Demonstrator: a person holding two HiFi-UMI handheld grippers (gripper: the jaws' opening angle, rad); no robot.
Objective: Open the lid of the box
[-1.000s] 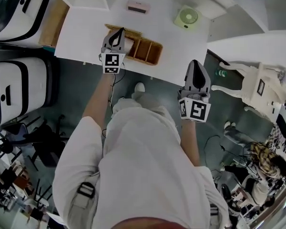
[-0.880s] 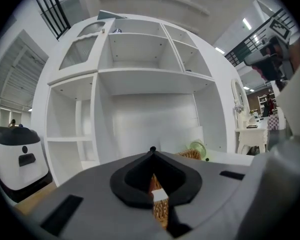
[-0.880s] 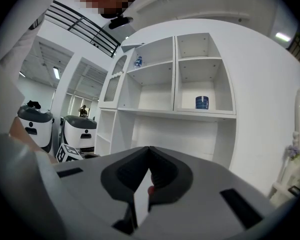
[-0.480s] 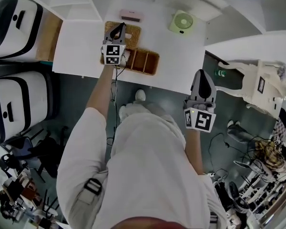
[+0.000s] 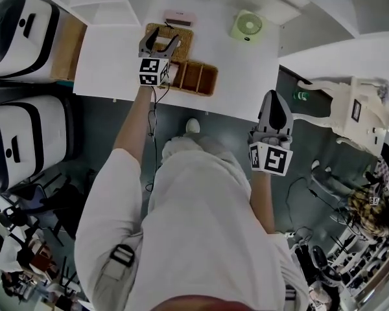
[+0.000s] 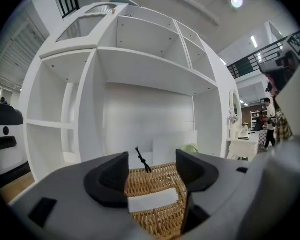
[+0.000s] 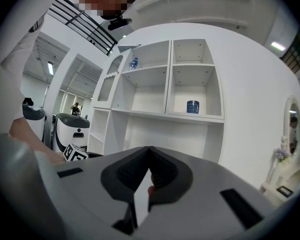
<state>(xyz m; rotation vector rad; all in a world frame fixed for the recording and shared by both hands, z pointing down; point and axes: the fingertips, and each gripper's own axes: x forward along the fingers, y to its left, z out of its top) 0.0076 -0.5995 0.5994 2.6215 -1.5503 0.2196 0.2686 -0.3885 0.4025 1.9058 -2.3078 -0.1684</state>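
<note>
A wooden box with open compartments stands on the white table. Its woven wicker lid lies flat just behind the box, at the left. My left gripper hovers over the lid and its jaws are opening, with nothing pressed between them. In the left gripper view the lid shows past the jaws, with a black cord loop and a white label. My right gripper is shut and empty, held off the table's near right edge. Its jaws meet in the right gripper view.
A pink case and a small green fan sit at the table's back. White shelving rises behind it. Two white and black machines stand at the left, and white furniture at the right.
The left gripper, shut at the box a second ago, moved back over the table with the wicker lid; its jaws now stand apart and the lid lies flat. The right gripper barely moved.
</note>
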